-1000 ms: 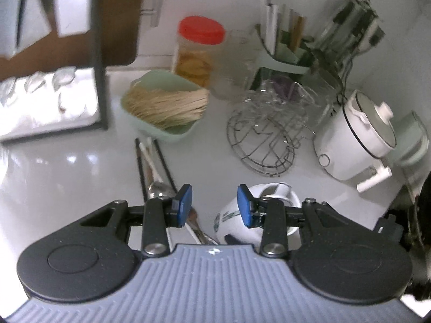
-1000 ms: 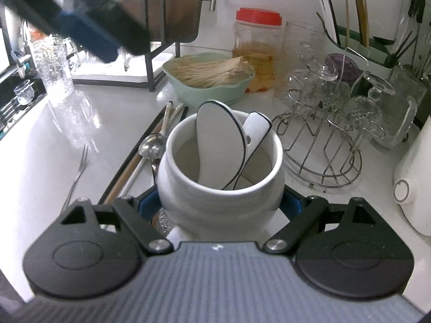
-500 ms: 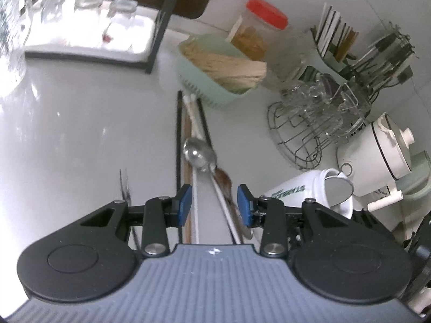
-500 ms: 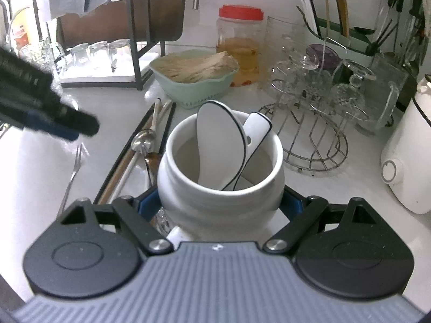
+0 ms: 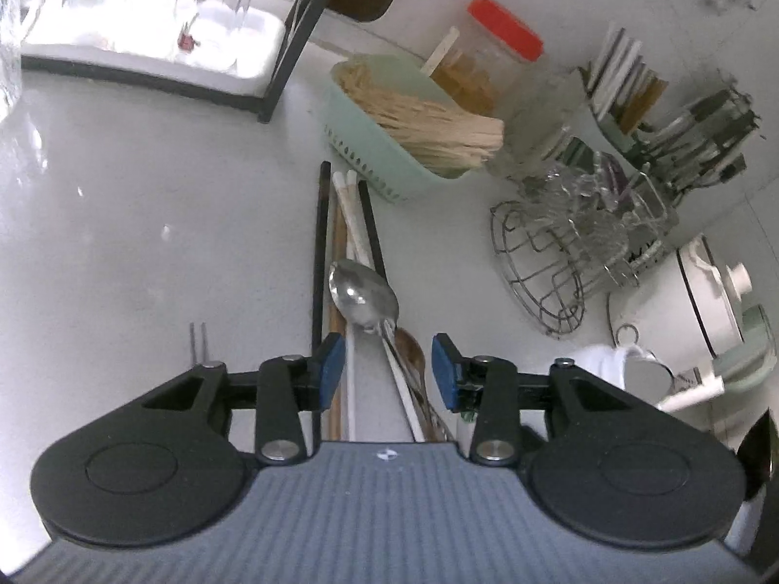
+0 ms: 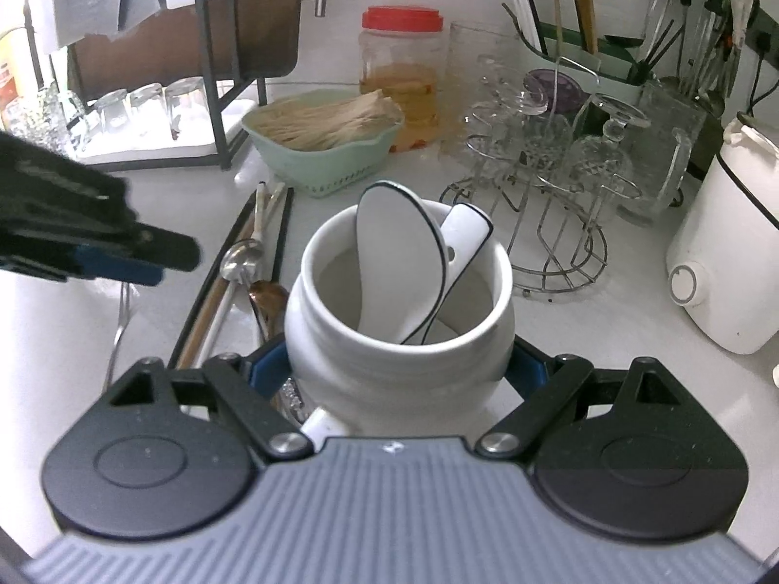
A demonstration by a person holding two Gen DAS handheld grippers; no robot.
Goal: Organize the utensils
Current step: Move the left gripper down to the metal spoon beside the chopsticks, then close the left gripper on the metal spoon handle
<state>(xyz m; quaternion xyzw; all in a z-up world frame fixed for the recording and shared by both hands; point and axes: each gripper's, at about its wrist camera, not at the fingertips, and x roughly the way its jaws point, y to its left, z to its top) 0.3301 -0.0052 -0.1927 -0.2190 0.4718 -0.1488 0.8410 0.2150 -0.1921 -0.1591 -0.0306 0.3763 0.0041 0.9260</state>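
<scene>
A pile of loose utensils lies on the white counter: a steel spoon (image 5: 362, 294), a brown spoon (image 5: 411, 350), and black, white and wooden chopsticks (image 5: 319, 243). A thin fork (image 5: 198, 340) lies to their left. My left gripper (image 5: 388, 369) hovers low over the spoon handles. Its jaws have just been opening and its blue pads touch nothing. My right gripper (image 6: 397, 365) is shut on a white ceramic jar (image 6: 399, 340) holding two white black-rimmed spoons (image 6: 394, 243). The left gripper (image 6: 97, 248) shows blurred at the left of the right wrist view.
A green basket (image 5: 384, 160) of wooden sticks and a red-lidded jar (image 5: 504, 34) stand behind the pile. A wire glass rack (image 6: 545, 224), a utensil caddy (image 6: 584, 53) and a white cooker (image 6: 725, 253) fill the right. A black-framed rack with glasses (image 5: 146, 5) stands back left.
My left gripper has come down and rolled, now sitting close over the utensil pile, with its pads a little wider apart. The right gripper and its jar have stayed put.
</scene>
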